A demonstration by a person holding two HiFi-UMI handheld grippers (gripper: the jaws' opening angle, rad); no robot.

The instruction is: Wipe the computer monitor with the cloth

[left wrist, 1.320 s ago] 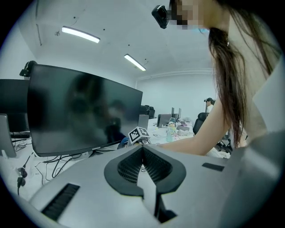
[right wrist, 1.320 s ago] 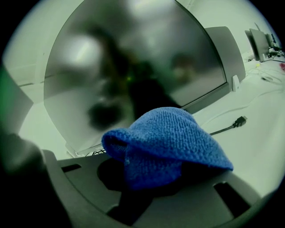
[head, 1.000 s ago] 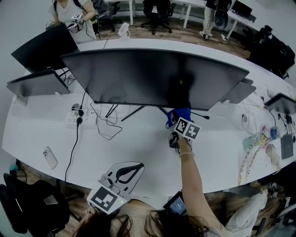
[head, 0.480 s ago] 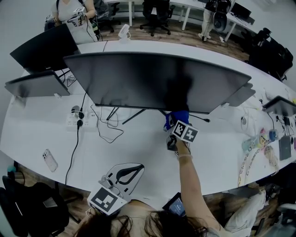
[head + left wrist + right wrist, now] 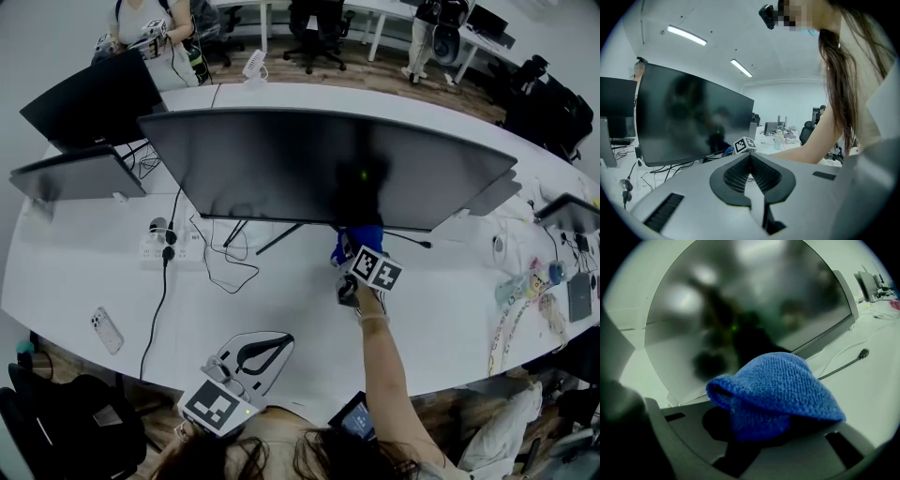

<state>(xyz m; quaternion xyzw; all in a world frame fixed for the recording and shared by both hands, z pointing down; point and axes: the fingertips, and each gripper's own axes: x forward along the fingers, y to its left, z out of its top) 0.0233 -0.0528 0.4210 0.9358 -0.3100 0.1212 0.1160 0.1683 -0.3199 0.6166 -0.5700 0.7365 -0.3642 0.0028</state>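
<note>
**At the monitor's lower edge, the cloth has hardly moved**

Under the monitor (image 5: 319, 164), a little right of its middle, I have the right gripper (image 5: 354, 247) clamped on the blue cloth (image 5: 362, 234). That gripper's own view shows the jaws pinching a bunched fold, with the rest of the cloth flopping forward over them toward the dark screen. The bundle sits right at the monitor's bottom rim. I cannot tell from either view whether it is pressing on the glass or has just come off it.

Over the last second very little has changed. Against the monitor, the cloth has stayed at the same spot on the rim, perhaps a touch lower. Most of the shift in the head view looks like my head moving rather than the arm. I read that as a downward stroke that has run out of screen. Only this strip of the monitor is being reached, and the wide stretch to the left of the cloth looks like it needs its own passes.

The left gripper (image 5: 750, 161) is well in front of the monitor, back near my body over the near edge of the desk (image 5: 281, 300). Its jaws are pressed together with nothing between them, and it takes no part in the wiping
</note>
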